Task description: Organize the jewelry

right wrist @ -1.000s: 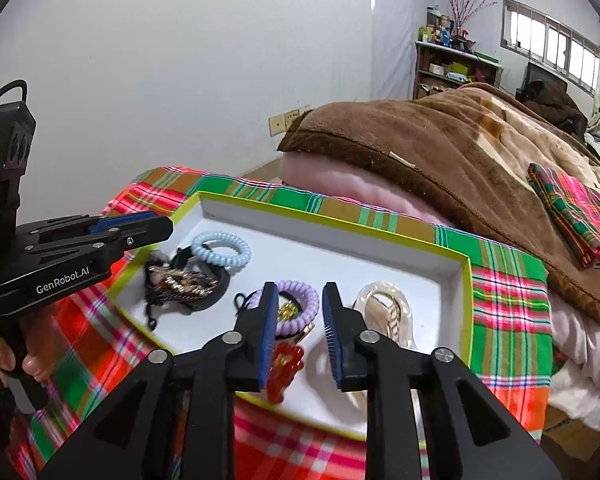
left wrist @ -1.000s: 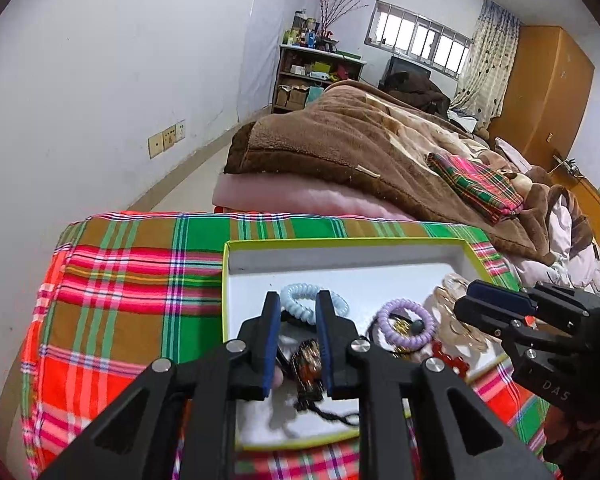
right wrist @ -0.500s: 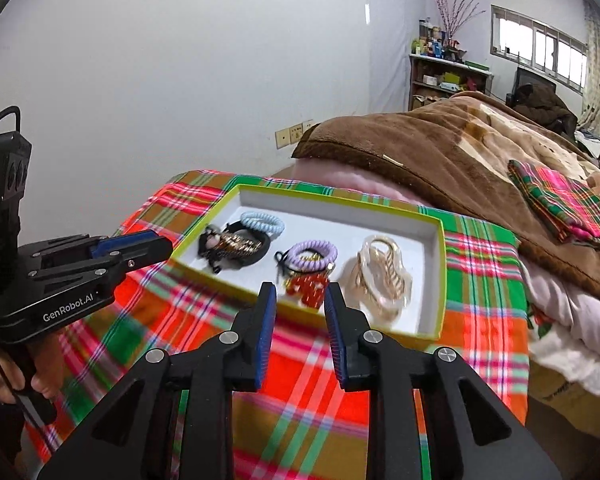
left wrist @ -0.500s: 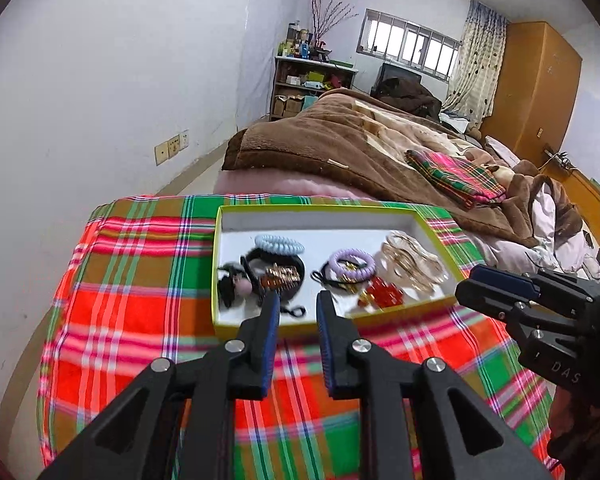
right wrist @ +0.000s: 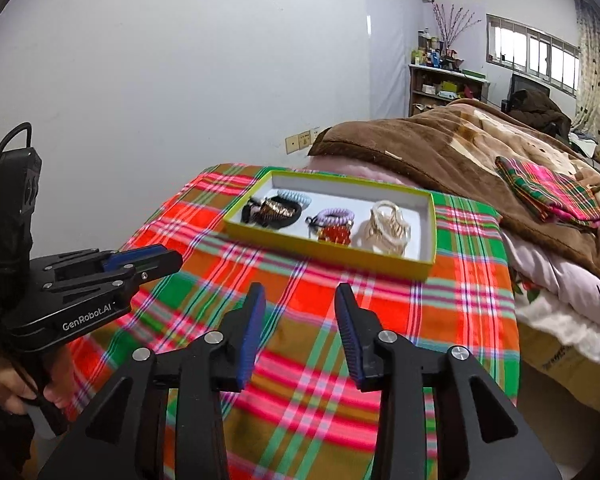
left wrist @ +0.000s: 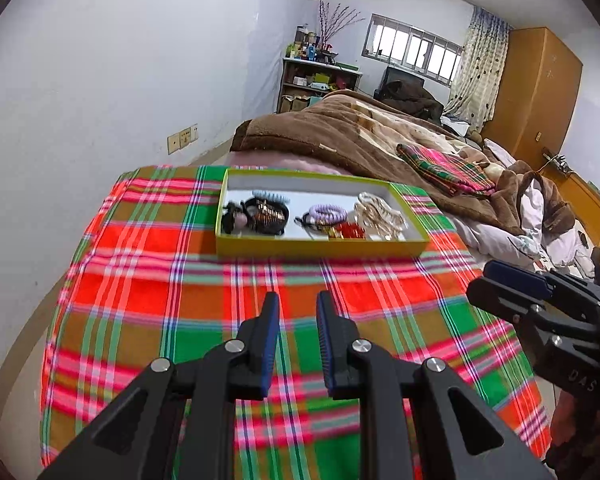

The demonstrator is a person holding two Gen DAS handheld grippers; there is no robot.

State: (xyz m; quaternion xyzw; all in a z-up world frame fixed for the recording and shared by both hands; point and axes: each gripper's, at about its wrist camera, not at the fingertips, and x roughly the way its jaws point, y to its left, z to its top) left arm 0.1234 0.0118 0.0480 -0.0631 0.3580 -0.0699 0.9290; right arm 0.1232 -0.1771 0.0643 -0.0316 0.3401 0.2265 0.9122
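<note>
on the plaid cloth [left wrist: 148, 288], the jewelry tray [left wrist: 320, 246] lies well beyond the left gripper [left wrist: 297, 312] and right gripper [right wrist: 300, 304], both parted and empty

1. Tray [left wrist: 320, 248] sits on the cloth [left wrist: 180, 300], toward its far edge.
2. In the tray: hair ties [left wrist: 260, 212] left, coil band [left wrist: 327, 213] middle, clips [left wrist: 380, 214] right.
3. Bed [left wrist: 360, 136] right behind the tray, shelf [left wrist: 316, 80] way back.

Plaid-covered table [left wrist: 148, 312] beside bed [left wrist: 340, 132] — green-rimmed tray [left wrist: 320, 247] sits on cloth, toward far edge.
</note>
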